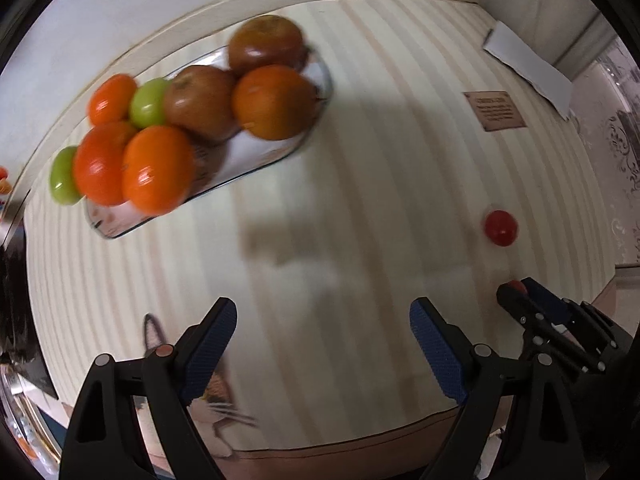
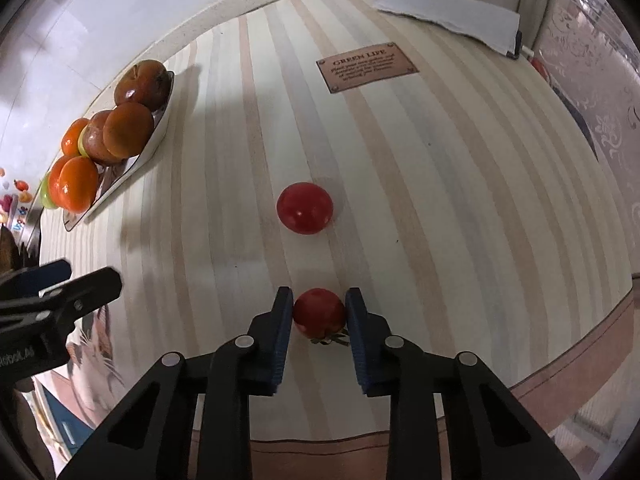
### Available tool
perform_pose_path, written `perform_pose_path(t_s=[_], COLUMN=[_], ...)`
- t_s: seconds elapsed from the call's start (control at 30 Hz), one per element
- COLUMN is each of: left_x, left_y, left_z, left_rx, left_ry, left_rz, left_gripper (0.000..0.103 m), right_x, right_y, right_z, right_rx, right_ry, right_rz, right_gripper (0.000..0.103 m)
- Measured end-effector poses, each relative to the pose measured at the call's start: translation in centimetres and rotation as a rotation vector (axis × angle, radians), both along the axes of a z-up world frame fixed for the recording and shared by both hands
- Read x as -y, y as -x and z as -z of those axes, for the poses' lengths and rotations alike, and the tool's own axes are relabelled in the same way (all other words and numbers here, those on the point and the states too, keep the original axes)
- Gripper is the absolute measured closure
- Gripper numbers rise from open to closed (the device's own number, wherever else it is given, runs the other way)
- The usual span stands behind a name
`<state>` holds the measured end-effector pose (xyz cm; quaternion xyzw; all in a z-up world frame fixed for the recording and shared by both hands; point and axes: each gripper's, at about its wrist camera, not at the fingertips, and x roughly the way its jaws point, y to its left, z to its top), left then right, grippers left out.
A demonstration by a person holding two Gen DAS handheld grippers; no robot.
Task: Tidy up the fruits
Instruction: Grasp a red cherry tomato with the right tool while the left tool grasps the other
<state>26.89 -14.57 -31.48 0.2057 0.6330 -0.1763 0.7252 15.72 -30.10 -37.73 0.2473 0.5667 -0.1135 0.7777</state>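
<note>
A small glossy red tomato with a green calyx (image 2: 319, 313) sits on the striped surface (image 2: 400, 184), pinched between the right gripper's (image 2: 319, 312) jaws. Lift straight, gently, toward the glass fruit tray (image 1: 280, 152). The left gripper (image 1: 322, 344) hangs spread, empty.

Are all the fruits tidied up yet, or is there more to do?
Mostly done: the white oblong plate already holds a pile of orange, brown and green fruits. In hand: the right gripper is closed around a small red tomato with a green stem on the striped wooden table. Left to do: a second round red tomato sits loose on the table. The left gripper is open and empty.
</note>
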Motion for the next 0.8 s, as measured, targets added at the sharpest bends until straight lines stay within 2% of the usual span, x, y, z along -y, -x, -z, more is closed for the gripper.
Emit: perform_pose_path(t_s=[0.17, 0.3, 0.47, 0.6, 0.67, 0.8], left_x=[4.1, 8.3, 12.0, 13.3, 13.7, 14.3], left_y=[0.3, 1.0, 1.8, 1.7, 1.7, 2.0], left_z=[0.3, 1.2, 3.2, 4.5, 4.9, 4.8], left_rx=[-0.062, -0.111, -0.135, -0.153, -0.152, -0.132], left_ry=[0.101, 0.149, 0.129, 0.104, 0.097, 0.092], left_rz=[0.046, 0.116, 0.185, 0.210, 0.221, 0.240], left_gripper=[0.017, 0.024, 0.028, 0.040, 0.042, 0.054], right_x=[3.0, 6.1, 9.1, 10.7, 10.9, 11.1], right_y=[1.6, 3.2, 4.8, 5.7, 5.9, 6.1], right_z=[-0.7, -0.9, -0.3, 0.0, 0.1, 0.1], right_rx=[0.013, 0.009, -0.008, -0.011, -0.011, -0.011], right_ry=[0.022, 0.036, 0.037, 0.028, 0.026, 0.022], right_rz=[0.070, 0.131, 0.203, 0.245, 0.255, 0.267], right_gripper=[0.074, 0.074, 0.074, 0.074, 0.074, 0.074])
